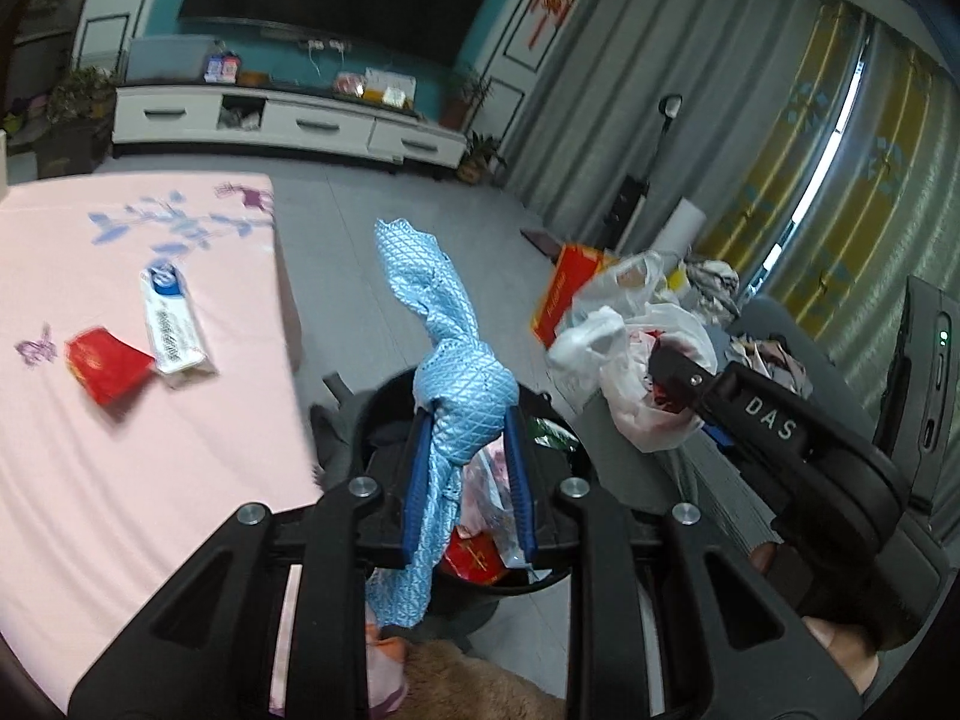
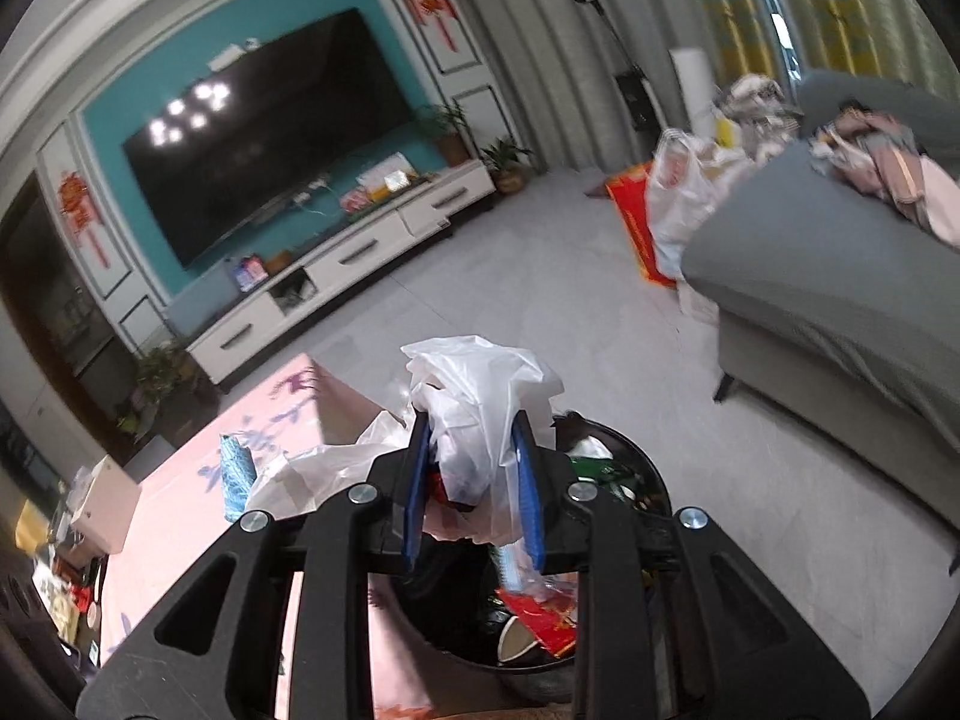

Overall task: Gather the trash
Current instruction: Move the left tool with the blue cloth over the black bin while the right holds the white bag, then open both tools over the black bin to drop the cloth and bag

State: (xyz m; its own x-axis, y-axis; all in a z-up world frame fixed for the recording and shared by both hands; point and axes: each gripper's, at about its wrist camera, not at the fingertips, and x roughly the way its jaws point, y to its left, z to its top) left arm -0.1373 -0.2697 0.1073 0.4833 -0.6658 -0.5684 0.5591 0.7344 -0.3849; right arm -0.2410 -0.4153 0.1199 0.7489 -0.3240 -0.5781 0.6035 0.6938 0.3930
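While I steer both tools over the round black trash bin (image 1: pixel 384 402), which I take as my landmark, my left gripper (image 1: pixel 465 420) is nearly closed, pinching a crumpled light-blue quilted foil wrapper (image 1: pixel 444 324) directly above the bin's mouth. My right gripper (image 2: pixel 474 420) is likewise clamped narrow on a thin white plastic bag (image 2: pixel 480 384), also right over the bin, whose rim shows in that view (image 2: pixel 654 480) with red and green packets already inside.

Both pieces look featherlight, soft and slippery to me; I judge they will crush rather than resist, so I would keep hold at the bunched, knotted middle where layers stack, not at a loose tail that could slide free.

Left of the bin, on the pink floral tablecloth (image 1: pixel 120 450), a white-and-blue tube (image 1: pixel 171 324) and a red packet (image 1: pixel 108 369) await collection; their print is too blurred to read. Only "DAS" is legible, on the right tool's black body (image 1: pixel 774 420), right of the bin.
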